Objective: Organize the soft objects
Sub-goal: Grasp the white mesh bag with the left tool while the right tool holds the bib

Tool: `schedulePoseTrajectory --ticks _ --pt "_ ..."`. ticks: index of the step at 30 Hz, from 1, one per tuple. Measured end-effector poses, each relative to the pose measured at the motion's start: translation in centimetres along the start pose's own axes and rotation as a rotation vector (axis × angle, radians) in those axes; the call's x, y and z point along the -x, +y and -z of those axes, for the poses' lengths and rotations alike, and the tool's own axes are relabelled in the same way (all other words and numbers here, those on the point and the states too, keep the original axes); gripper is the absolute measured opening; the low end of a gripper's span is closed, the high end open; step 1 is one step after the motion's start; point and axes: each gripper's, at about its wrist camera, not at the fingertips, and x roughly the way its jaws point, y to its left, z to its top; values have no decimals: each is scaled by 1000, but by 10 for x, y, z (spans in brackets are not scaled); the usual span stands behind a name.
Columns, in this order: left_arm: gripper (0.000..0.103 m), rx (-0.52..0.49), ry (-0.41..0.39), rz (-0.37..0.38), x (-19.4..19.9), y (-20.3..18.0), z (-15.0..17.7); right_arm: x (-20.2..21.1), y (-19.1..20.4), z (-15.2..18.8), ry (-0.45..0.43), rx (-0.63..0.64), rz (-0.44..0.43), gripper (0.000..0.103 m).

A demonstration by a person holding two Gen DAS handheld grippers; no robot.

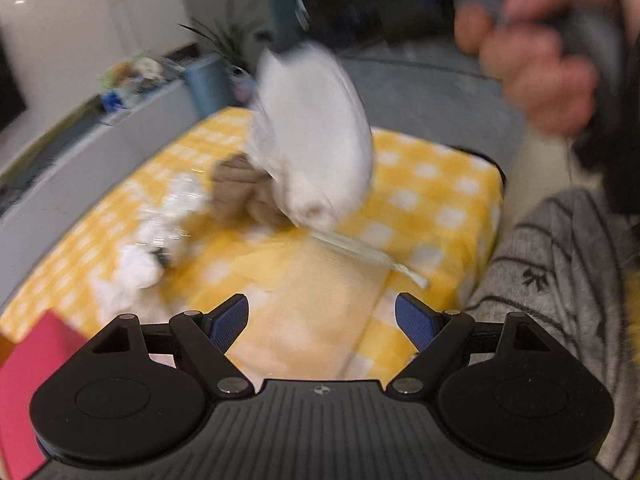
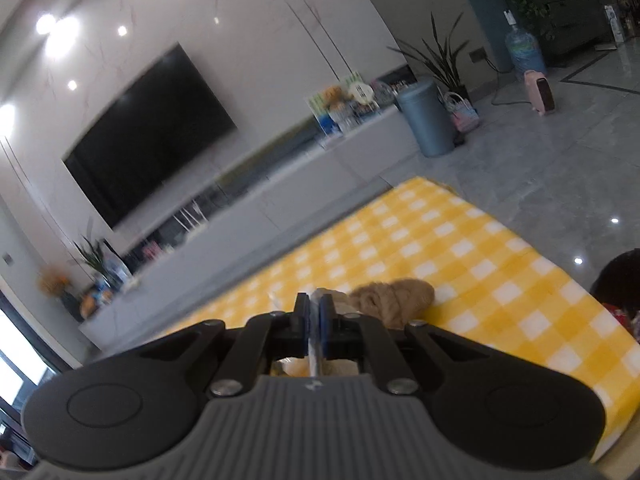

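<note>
Overhead, one white pouch (image 1: 316,136); one brown sock (image 1: 244,190)

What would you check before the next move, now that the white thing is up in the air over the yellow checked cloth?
1. Right hand-held gripper has a firm hold: ok, its jaws are shut on a thin fold of the white soft item.
2. White soft item is off the cloth: ok, in the left wrist view it hangs lifted above the yellow checked cloth.
3. Left hand-held gripper is free: ok, it is open with nothing between the blue pads.
4. Clear zip bag is ready: cannot tell, its opening is blurred.
5. Brown soft item is out of the way: ok, it rests on the cloth.
6. Picture sharpness: not ok, the left view is smeared.
</note>
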Motion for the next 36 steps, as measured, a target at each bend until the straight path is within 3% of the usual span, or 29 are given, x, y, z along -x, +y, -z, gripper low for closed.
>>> schedulePoseTrajectory --ticks 5,9,12,14,21,24,30,31,33,34,35,36 --pt "98 42 49 66 -38 7 2 9 -2 -7 -41 -14 -19 3" --pt "98 19 71 64 -61 11 6 7 -5 -7 -39 -18 -21 3" --pt "98 75 119 124 -72 21 7 7 -7 -7 -35 -24 -12 3" --pt "98 106 142 124 -80 24 8 6 -9 -7 -30 -29 -8 3" --pt "103 53 63 115 -88 22 14 7 -13 -5 -29 -53 15 4" --pt "103 98 65 118 -94 29 18 6 -13 -4 -27 -56 19 4" --pt "103 84 53 151 -90 31 18 6 -12 -4 -24 -52 21 4" --pt "98 77 50 157 -88 30 17 6 -12 -3 -23 -53 23 4" --pt "69 65 42 156 -82 28 14 6 -12 -3 -23 -54 26 4" --pt "45 62 42 150 -79 27 14 6 -12 -3 -24 -53 29 4" --pt "31 56 47 151 -79 27 12 6 -12 -3 -23 -52 30 5" --pt "27 46 54 159 -79 26 10 5 -12 -4 -24 -52 31 5"
